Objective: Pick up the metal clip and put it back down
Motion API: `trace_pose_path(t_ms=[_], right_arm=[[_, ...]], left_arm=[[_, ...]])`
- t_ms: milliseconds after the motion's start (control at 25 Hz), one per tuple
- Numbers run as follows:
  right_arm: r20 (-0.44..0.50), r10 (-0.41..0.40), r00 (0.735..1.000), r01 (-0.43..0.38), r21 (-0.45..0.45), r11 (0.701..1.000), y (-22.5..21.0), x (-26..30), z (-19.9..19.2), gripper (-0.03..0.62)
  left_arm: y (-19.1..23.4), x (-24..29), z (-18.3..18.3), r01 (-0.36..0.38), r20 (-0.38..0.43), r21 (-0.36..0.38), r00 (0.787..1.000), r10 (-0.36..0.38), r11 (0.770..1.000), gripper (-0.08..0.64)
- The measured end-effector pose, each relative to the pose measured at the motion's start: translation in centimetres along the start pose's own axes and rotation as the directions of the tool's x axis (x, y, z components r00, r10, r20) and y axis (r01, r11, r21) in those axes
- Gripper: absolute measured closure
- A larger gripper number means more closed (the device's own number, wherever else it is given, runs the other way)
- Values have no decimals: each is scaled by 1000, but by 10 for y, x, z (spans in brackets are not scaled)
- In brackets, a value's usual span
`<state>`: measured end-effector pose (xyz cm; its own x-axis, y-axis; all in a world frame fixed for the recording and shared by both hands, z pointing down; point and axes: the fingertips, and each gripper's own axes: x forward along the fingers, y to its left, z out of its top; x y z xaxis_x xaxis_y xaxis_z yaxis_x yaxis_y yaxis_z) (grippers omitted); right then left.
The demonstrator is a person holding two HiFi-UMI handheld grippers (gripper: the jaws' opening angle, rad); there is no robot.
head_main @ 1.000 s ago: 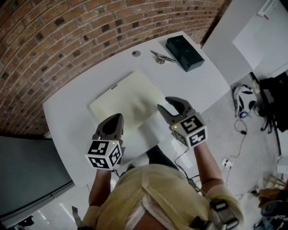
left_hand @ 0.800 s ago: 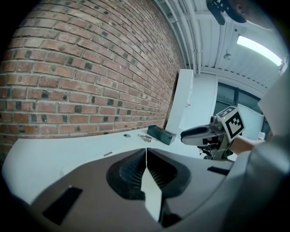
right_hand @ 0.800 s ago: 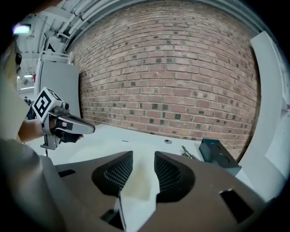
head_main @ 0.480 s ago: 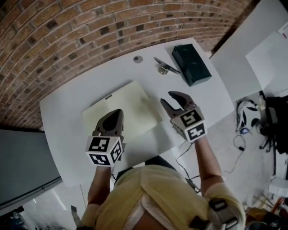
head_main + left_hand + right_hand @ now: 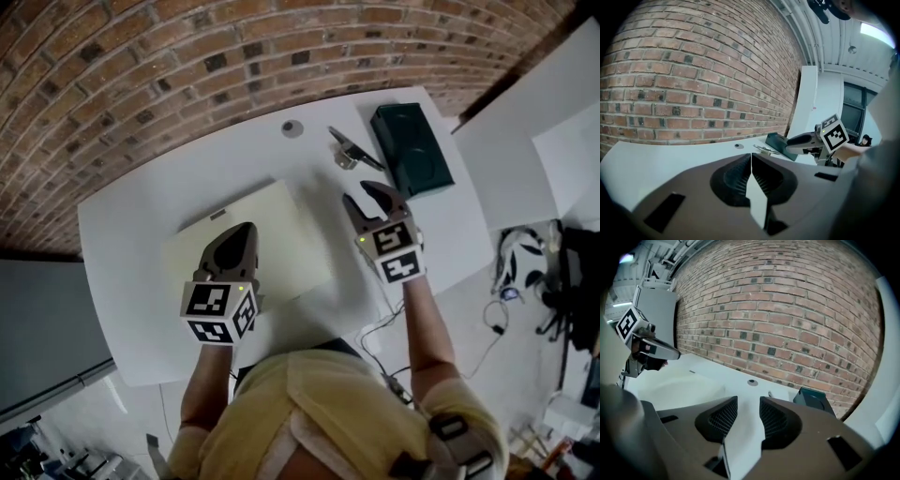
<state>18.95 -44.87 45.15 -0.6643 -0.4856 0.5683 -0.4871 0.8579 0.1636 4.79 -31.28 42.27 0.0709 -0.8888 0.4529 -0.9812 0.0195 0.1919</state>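
The metal clip (image 5: 350, 150) lies near the far edge of the white tabletop (image 5: 141, 216), just beside the dark green box (image 5: 412, 150) (on its left side). The right gripper (image 5: 364, 195) hovers short of the clip, jaws apart and empty. The left gripper (image 5: 244, 232) hangs over the cream mat (image 5: 281, 234), jaws pressed together on nothing.

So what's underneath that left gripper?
A pale mat on the white table. The left gripper, shut, covers part of it, so whatever lies right beneath cannot be seen.
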Motion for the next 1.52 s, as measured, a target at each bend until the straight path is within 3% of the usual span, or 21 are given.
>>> trace_pose_path(t_ms=[320, 720, 1000, 1360, 1520], right_arm=[[-29, -82, 996, 79, -80, 994, -32, 45, -15, 466], [-60, -144, 988, 131, -182, 974, -41, 91, -33, 466], [-67, -215, 974, 190, -263, 946, -59, 116, -44, 466], [-68, -254, 965, 223, -299, 928, -64, 141, -54, 468], [-72, -299, 952, 256, -355, 899, -69, 146, -57, 469]], left_arm=[[13, 23, -2, -70, -25, -18, 997, 69, 997, 555], [35, 46, -7, -145, -49, -43, 988, 143, 988, 555], [49, 55, -8, -190, -59, -51, 981, 187, 980, 555], [68, 62, -13, -235, -72, -64, 971, 230, 970, 555], [70, 64, -15, -240, -79, -62, 969, 235, 969, 555]])
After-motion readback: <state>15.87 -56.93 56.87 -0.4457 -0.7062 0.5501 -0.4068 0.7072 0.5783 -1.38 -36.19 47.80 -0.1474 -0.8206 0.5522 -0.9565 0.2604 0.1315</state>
